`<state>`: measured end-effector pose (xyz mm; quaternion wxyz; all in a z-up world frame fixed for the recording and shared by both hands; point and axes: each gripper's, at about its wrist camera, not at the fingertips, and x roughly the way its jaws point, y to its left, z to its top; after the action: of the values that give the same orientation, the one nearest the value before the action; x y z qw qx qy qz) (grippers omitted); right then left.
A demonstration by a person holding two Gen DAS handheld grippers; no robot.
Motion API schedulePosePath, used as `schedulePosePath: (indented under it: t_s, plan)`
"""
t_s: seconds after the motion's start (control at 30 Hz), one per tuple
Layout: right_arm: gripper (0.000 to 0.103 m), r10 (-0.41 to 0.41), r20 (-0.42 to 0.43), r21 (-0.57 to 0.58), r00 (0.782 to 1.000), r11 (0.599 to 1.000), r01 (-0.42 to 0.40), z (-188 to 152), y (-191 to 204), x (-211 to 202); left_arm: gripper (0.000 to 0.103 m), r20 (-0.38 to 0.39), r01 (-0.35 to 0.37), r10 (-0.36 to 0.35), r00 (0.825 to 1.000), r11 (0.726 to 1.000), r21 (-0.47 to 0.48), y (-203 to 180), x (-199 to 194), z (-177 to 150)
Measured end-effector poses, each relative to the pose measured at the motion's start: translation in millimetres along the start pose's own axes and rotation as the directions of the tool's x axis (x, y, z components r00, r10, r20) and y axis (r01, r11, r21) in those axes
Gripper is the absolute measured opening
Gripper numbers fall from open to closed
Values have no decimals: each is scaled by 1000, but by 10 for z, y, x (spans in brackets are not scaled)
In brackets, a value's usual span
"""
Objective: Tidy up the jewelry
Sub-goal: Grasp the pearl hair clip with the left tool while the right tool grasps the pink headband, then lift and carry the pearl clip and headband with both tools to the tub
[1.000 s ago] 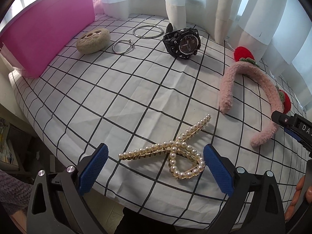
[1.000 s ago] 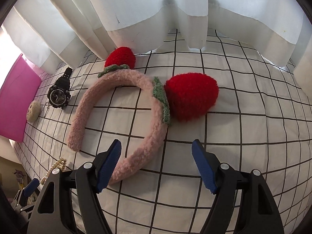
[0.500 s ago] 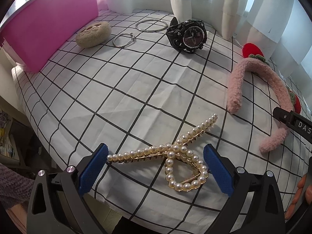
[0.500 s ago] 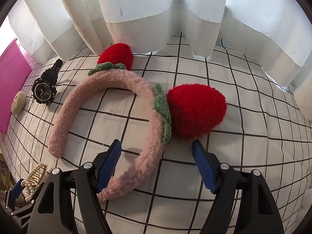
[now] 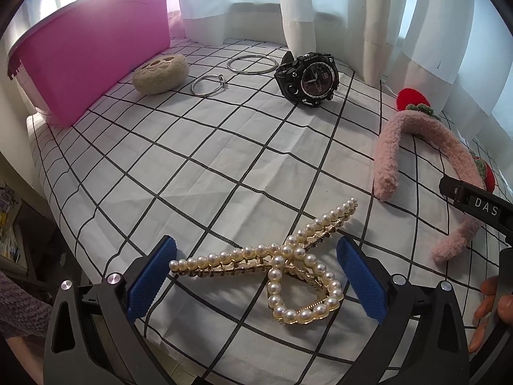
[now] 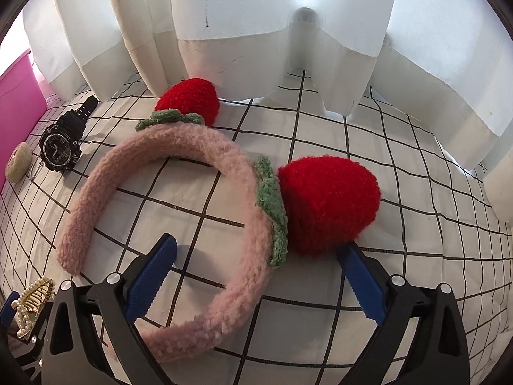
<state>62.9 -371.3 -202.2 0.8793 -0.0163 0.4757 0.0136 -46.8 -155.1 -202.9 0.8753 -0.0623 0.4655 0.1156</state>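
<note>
Both hand-held grippers have advanced. Right hand-held gripper (image 6: pixel 256 268), jaws just widened, released, straddles the pink headband (image 6: pixel 160 163); left hand-held gripper (image 5: pixel 255 274), released, flanks the pearl hair clip (image 5: pixel 282 266) on the table (image 5: pixel 192 160).

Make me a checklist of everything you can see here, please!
Surface: white checked cloth, wrinkled.
Job's things: pearl hair clip; fuzzy pink strawberry headband; black watch; two metal rings; paw-print pad; pink bin.
Clutter: nothing seen.
Grippers: left claw open around the clip, not squeezing; right claw has just been opening, its jaws either side of the headband, not squeezing it.
Cables: nothing seen.
Surroundings: white curtains behind.
</note>
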Motion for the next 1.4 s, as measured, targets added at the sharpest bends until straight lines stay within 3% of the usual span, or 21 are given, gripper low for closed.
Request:
schedulePosePath:
  t_s: [0.1,0.2,0.27,0.37,0.4,0.53,0.63,1.13,1.4]
  plan:
    - [94,3,3,-7,1000,1000,-3,-3,8,-2,93,1,3,-3,1000,1000,2,-10,-29,-11]
    - [93,24,-12,-19,1000,1000,-24,-48,-6,-49,79,8,9,-9,1000,1000,7,-9,-78,-17]
    - [88,36,-1,-31,999,999,-36,-93,-16,-104,79,-1,17,-17,1000,1000,11,-5,-85,-17]
    - [51,38,26,-47,999,998,-37,-123,28,-201,79,-11,23,-23,1000,1000,7,13,-90,-10]
    - [28,43,27,-54,999,998,-42,-124,35,-217,79,-14,23,-23,1000,1000,4,21,-96,-16]
    - [16,66,22,-38,998,997,-65,-142,-35,-250,79,-28,32,-32,999,999,-6,67,-118,-26]
    - [12,87,38,-10,996,996,-86,-139,-133,-314,79,-32,30,-31,999,999,-22,135,-145,-28]
    - [11,117,163,-26,980,993,-114,-9,-237,-930,79,27,42,-41,999,998,-48,357,-536,220]
    - [11,159,243,-65,957,987,-147,216,-133,-1408,79,91,57,-52,995,997,-50,458,-921,450]
